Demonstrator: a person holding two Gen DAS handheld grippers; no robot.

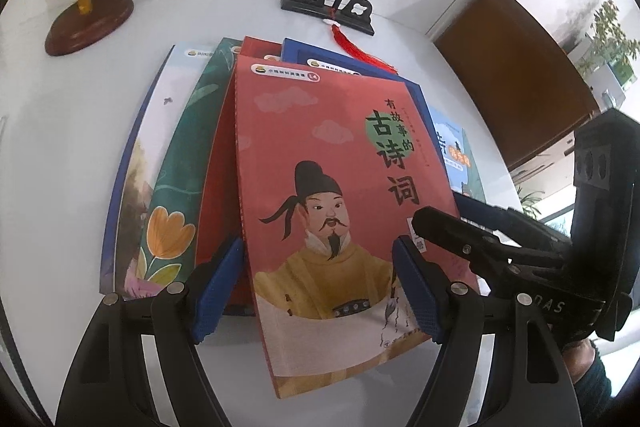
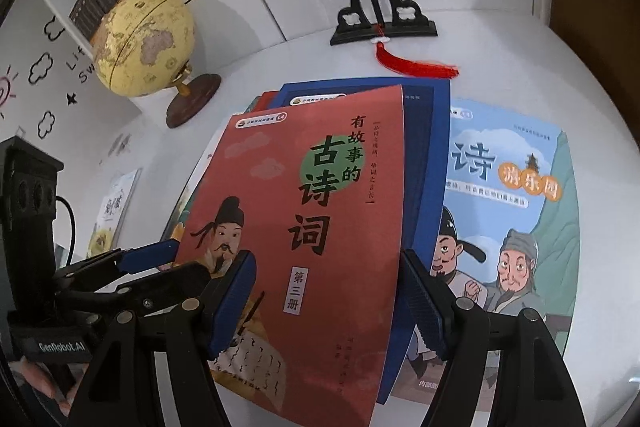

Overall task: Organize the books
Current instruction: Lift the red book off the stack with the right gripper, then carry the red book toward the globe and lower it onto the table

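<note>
My left gripper [image 1: 318,289] is showing ribbed blue pads [image 1: 218,287] on matte black arms with silver pivot screws [image 1: 175,287]. My right gripper [image 2: 328,307] is looking identical, its black body reading "GenRobot.AI".

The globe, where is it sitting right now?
The globe stands at the table's far left in both wrist views, left of the black fan stand and behind the fanned books.

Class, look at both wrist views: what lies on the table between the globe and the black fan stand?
Nothing: between the globe and the black fan stand the white table is bare. The right wrist view shows that stretch best.
</note>
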